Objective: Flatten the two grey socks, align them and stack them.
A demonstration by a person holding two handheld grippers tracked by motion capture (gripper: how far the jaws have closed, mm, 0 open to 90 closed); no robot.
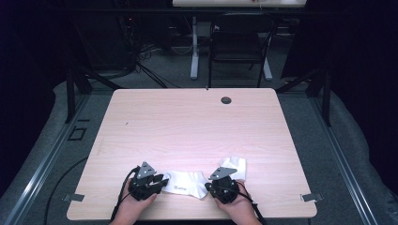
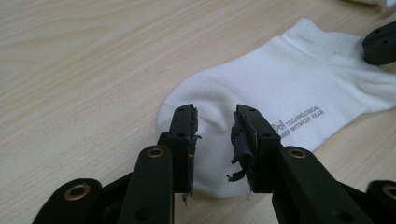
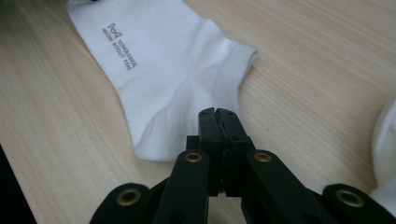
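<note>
A white ankle sock with small grey lettering lies flat near the table's front edge, between my two grippers. My left gripper is at its toe end; in the left gripper view the jaws stand open over the toe, one on each side, and the pads do not press the fabric. My right gripper is at the heel and cuff end. Its jaws are shut, and creases in the sock run toward their tips, so they pinch the fabric there. That gripper's black tip also rests on the sock's heel.
A second white sock lies crumpled just beyond my right gripper, and its edge shows beside the jaws. The light wooden table has a cable hole near its far edge. A black chair stands behind it.
</note>
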